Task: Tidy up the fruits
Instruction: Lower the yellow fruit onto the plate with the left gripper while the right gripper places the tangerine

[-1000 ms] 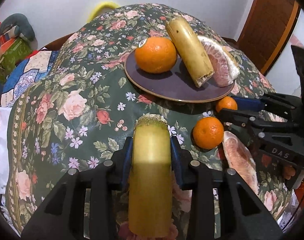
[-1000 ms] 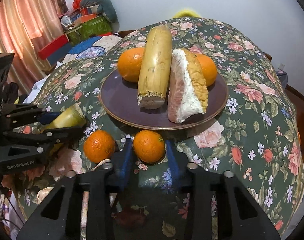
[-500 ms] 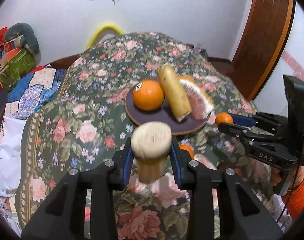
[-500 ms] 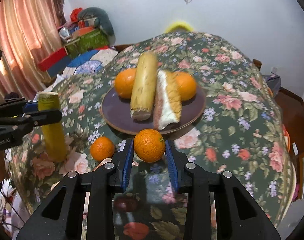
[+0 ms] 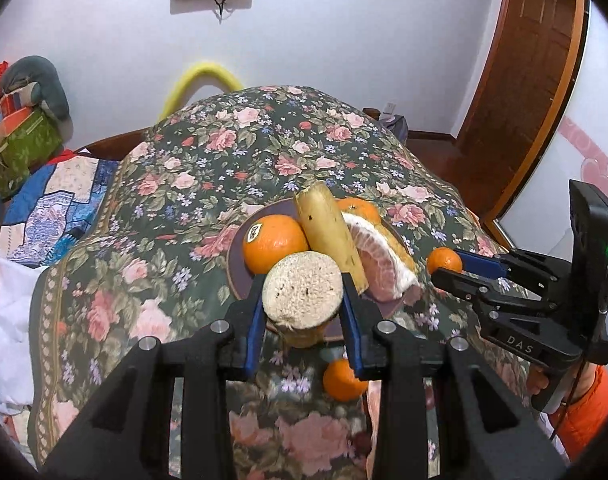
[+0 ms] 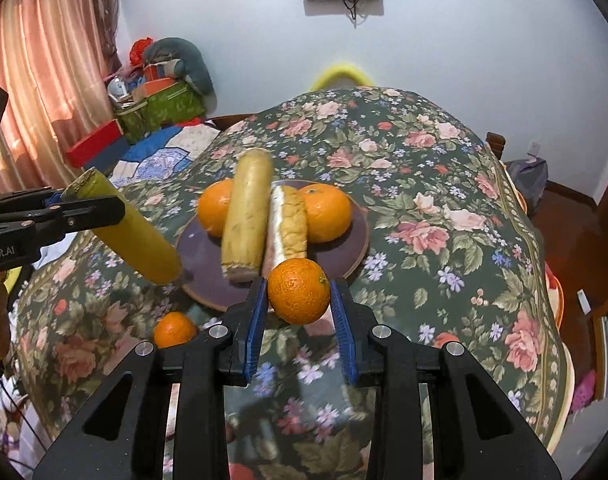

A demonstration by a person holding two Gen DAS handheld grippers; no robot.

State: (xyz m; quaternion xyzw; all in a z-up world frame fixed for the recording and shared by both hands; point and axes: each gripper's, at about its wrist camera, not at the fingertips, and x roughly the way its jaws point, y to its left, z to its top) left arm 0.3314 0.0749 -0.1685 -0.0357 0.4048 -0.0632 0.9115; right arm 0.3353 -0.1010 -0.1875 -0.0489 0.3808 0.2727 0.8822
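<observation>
My left gripper is shut on a yellow sugarcane piece, held in the air near the front-left rim of the purple plate; from the right wrist view the piece tilts down toward the plate. My right gripper is shut on a small mandarin, lifted just in front of the plate. The plate holds two oranges, another cane piece and a pomelo wedge. One mandarin lies on the floral cloth.
The round table has a floral cloth. A pomelo piece lies on the cloth behind my left fingers, mostly hidden. Boxes and a quilt sit beyond the table's far left. A door stands at the right.
Both grippers have risen from the cloth with their fruit and moved toward the plate. The cane piece has tipped so its cut end faces the left camera.
</observation>
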